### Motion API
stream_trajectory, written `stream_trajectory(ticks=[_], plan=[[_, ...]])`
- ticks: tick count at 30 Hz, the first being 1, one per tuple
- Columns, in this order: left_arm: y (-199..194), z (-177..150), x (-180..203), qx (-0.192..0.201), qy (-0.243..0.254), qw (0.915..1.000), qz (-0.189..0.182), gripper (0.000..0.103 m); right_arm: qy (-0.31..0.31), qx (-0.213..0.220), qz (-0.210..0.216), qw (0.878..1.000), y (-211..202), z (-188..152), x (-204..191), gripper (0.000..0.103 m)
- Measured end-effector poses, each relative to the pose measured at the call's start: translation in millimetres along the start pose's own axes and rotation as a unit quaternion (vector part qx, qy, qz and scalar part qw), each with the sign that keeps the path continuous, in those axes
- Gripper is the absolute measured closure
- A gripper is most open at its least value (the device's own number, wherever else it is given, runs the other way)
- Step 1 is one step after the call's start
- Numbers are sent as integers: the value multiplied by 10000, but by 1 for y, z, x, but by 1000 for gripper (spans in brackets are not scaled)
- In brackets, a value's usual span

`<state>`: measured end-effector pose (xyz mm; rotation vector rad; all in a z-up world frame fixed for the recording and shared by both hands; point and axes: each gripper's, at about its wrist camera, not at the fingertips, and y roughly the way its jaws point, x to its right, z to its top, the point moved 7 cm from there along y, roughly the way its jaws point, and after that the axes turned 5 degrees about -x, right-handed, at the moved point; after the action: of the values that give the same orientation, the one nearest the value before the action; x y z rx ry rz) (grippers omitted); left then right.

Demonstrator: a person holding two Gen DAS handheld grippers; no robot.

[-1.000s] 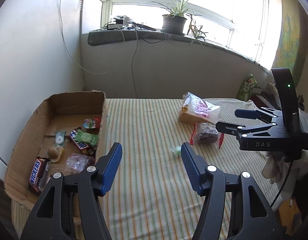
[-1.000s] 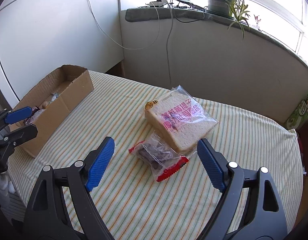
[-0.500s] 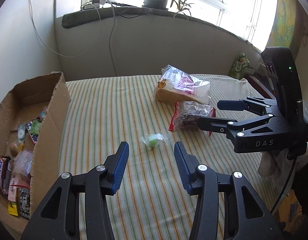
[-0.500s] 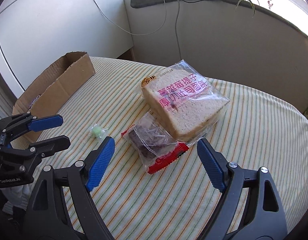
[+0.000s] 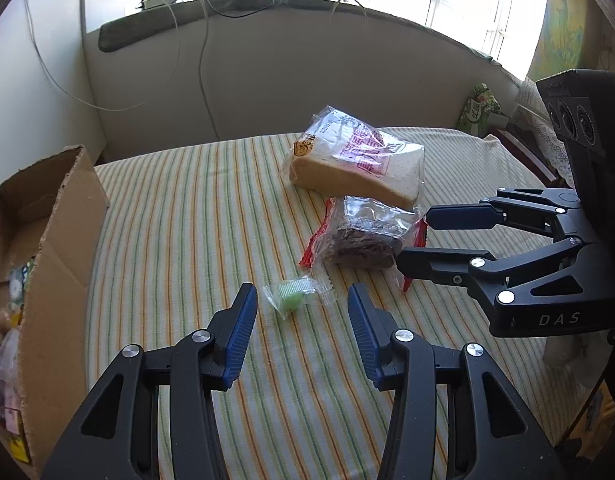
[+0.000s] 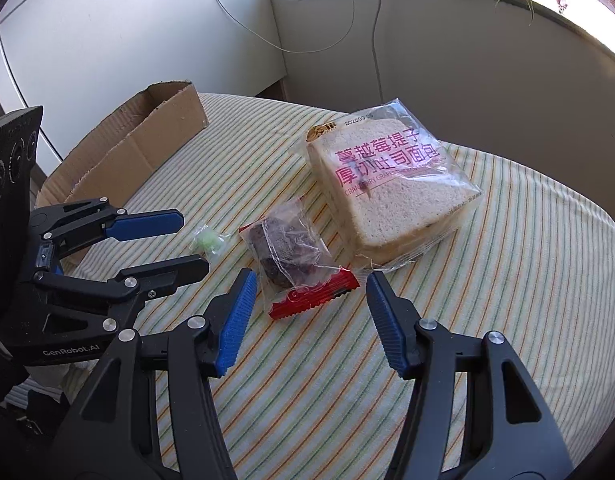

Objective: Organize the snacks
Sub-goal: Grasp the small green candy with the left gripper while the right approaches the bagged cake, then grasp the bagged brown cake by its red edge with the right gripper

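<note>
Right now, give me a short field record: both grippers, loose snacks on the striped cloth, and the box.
left gripper: open, empty, lined up on the small green candy in clear wrapper, not touching
right gripper: open, empty, straddling the dark cake in clear red-ended wrapper
bagged sliced bread with pink print: lying behind the cake, overlapping its far end
open brown cardboard box: at the left edge of the striped tablecloth, already holding several snacks
left to box: candy, cake, bread
</note>
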<state>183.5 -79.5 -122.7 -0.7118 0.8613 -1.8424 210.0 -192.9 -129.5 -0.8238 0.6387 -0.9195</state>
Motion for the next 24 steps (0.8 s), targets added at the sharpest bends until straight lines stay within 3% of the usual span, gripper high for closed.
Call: stream_trajectory(ticks=[4,7,24], plan=[[10,1,0,-73,63,10000,5,59,93,-30,25,9999,7,5,4,42],[16,-1,-3,-179,31,9998,6,77,82,-92,175,9998,9,5,-2,42],[2,-14,-30,-113,-266,9995,138,79,-41,-216,113,9997,36,16,-27,42]])
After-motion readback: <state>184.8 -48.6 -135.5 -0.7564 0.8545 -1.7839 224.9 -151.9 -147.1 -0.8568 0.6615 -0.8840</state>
